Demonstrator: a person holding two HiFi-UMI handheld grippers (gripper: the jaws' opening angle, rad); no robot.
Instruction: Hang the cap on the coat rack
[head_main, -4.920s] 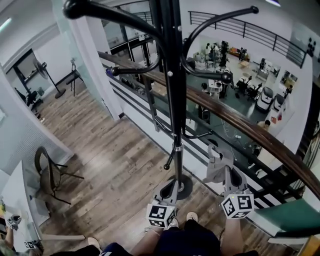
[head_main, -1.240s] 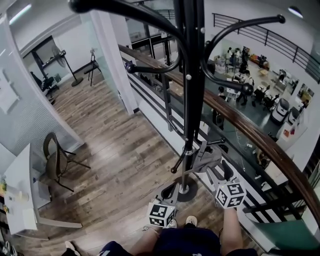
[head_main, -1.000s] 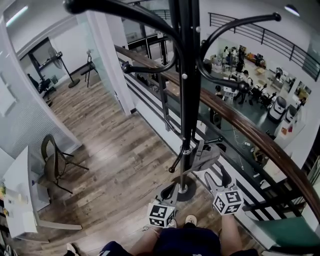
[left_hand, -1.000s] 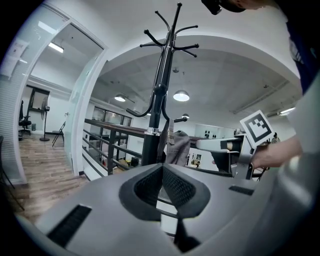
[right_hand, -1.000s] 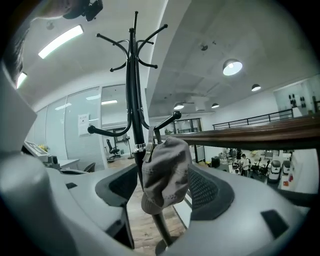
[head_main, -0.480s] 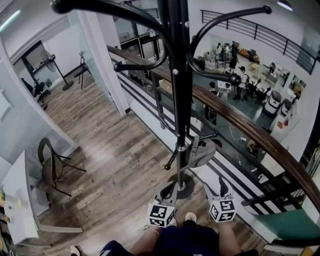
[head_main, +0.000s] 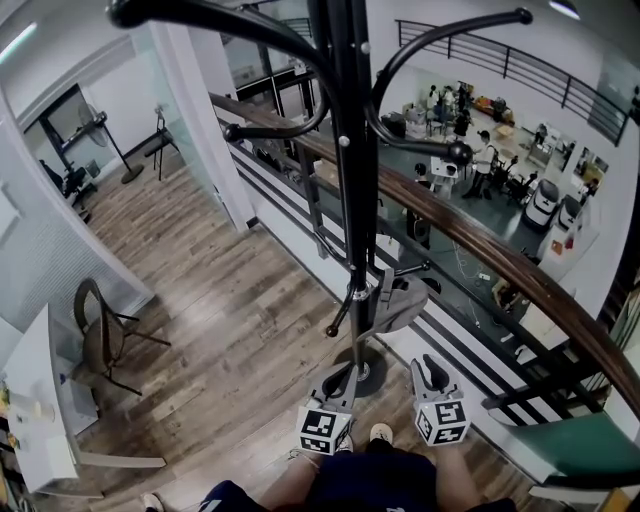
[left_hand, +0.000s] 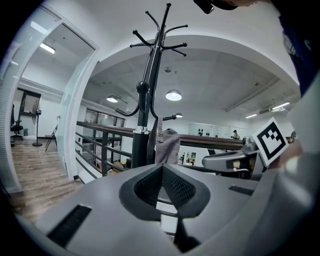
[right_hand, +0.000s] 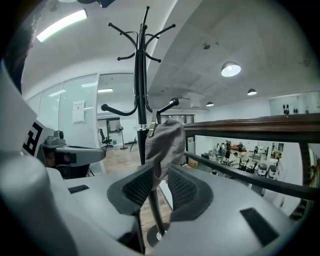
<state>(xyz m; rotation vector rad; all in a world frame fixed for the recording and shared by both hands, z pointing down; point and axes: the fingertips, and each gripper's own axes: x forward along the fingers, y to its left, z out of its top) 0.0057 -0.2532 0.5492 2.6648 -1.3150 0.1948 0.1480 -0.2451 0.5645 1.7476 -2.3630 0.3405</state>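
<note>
A grey cap (head_main: 398, 303) hangs from a low hook on the black coat rack (head_main: 345, 150), beside the pole. My right gripper (head_main: 432, 372) is below and nearer than the cap, apart from it. Its jaws have just been closing and stand a narrow gap apart with nothing between them. In the right gripper view the cap (right_hand: 162, 142) shows beyond the right gripper (right_hand: 160, 172). My left gripper (head_main: 338, 378) sits low by the rack's base, jaws together. In the left gripper view the cap (left_hand: 167, 145) hangs past the left gripper (left_hand: 161, 167).
A brown wooden handrail (head_main: 500, 250) with dark bars runs diagonally behind the rack, over a drop to a lower floor. The rack's round base (head_main: 368, 380) stands on the wood floor. A chair (head_main: 100, 340) and a white table (head_main: 30, 400) are at the left.
My right gripper has drawn back toward me and down, away from the cap, and its jaws have narrowed. The cap stays hanging on the hook. The left gripper has kept still.
</note>
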